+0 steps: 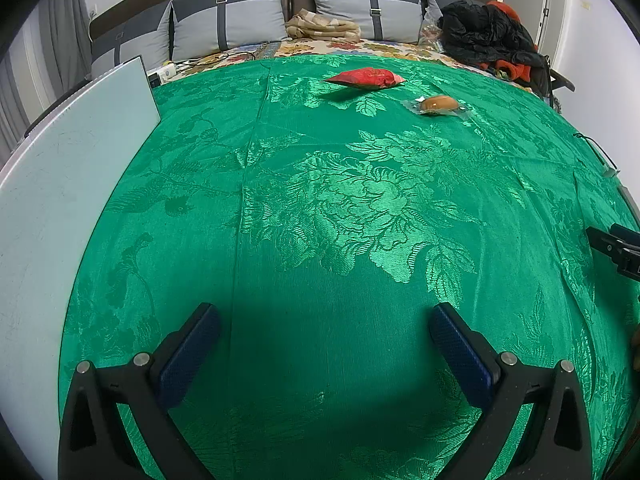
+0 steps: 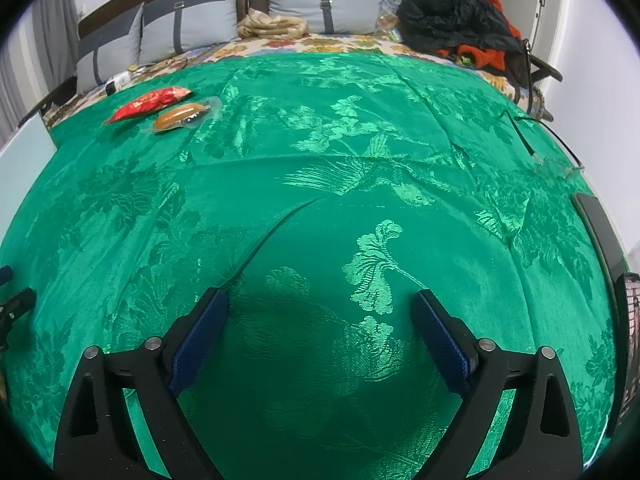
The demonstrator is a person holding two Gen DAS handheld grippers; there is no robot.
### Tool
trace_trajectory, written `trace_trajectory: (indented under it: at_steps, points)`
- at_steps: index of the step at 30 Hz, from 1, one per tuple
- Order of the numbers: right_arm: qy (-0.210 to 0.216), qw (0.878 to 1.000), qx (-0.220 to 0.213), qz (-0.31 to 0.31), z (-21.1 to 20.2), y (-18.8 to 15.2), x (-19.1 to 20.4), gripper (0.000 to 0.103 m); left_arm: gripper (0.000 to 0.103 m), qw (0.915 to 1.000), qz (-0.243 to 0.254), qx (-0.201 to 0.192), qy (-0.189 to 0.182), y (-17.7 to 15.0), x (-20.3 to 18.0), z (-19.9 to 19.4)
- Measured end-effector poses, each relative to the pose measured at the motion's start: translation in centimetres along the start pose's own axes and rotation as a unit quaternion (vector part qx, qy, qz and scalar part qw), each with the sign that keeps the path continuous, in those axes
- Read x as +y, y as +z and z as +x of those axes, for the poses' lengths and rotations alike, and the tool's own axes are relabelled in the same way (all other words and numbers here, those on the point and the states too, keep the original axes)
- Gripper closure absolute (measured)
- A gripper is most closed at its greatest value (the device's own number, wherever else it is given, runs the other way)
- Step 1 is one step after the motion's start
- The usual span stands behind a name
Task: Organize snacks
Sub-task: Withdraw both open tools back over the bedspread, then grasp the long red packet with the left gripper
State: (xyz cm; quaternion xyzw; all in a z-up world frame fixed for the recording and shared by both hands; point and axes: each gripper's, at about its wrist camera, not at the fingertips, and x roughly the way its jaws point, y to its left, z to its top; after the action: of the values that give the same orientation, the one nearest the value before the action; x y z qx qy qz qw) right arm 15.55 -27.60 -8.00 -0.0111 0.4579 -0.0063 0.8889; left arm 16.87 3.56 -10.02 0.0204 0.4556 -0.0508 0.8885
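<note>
A red snack packet (image 1: pixel 365 78) lies on the green cloth (image 1: pixel 320 208) at the far side, with a clear-wrapped brown bun (image 1: pixel 439 104) just right of it. In the right wrist view the red packet (image 2: pixel 149 103) and the bun (image 2: pixel 182 116) lie at the far left, touching. My left gripper (image 1: pixel 324 320) is open and empty, low over the cloth's near part. My right gripper (image 2: pixel 320 306) is open and empty, also far from the snacks. The right gripper's tip (image 1: pixel 614 246) shows at the right edge of the left wrist view.
A pale white board (image 1: pixel 68 184) lies along the cloth's left edge. Grey cushions (image 1: pixel 248 12), a beige cloth (image 1: pixel 322 28) and a black-and-orange clothes pile (image 1: pixel 492 36) sit behind. A black cable (image 2: pixel 532 132) and clear plastic piece (image 2: pixel 560 168) lie at the right edge.
</note>
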Motion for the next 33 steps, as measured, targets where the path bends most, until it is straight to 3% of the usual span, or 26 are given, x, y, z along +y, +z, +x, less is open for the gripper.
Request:
trace_trajectory:
  at_steps: [16, 19, 22, 24, 30, 33]
  points:
    - [0.002, 1.0, 0.0, 0.002, 0.0, 0.0, 0.0, 0.007, 0.0, 1.0, 0.0, 0.0, -0.001, -0.1, 0.0, -0.1]
    - [0.002, 1.0, 0.0, 0.002, 0.0, -0.1, 0.0, 0.007, 0.0, 0.9997, 0.015, 0.016, -0.011, 0.4, -0.1, 0.2]
    - [0.002, 1.0, 0.0, 0.002, 0.0, -0.1, 0.0, 0.007, 0.001, 0.9965, 0.057, 0.046, -0.04, 3.9, -0.6, 1.4]
    - [0.002, 1.0, 0.0, 0.002, 0.0, -0.1, 0.0, 0.007, 0.001, 0.9943, 0.09, 0.036, -0.044, 7.1, -1.1, 1.7]
    - [0.002, 1.0, 0.0, 0.002, 0.0, -0.1, 0.0, 0.007, 0.001, 0.984, 0.174, 0.035, -0.014, 18.5, -4.4, 6.1]
    - [0.002, 1.0, 0.0, 0.002, 0.0, -0.1, 0.0, 0.007, 0.001, 0.9853, 0.166, 0.038, 0.011, 22.4, -5.3, 9.4]
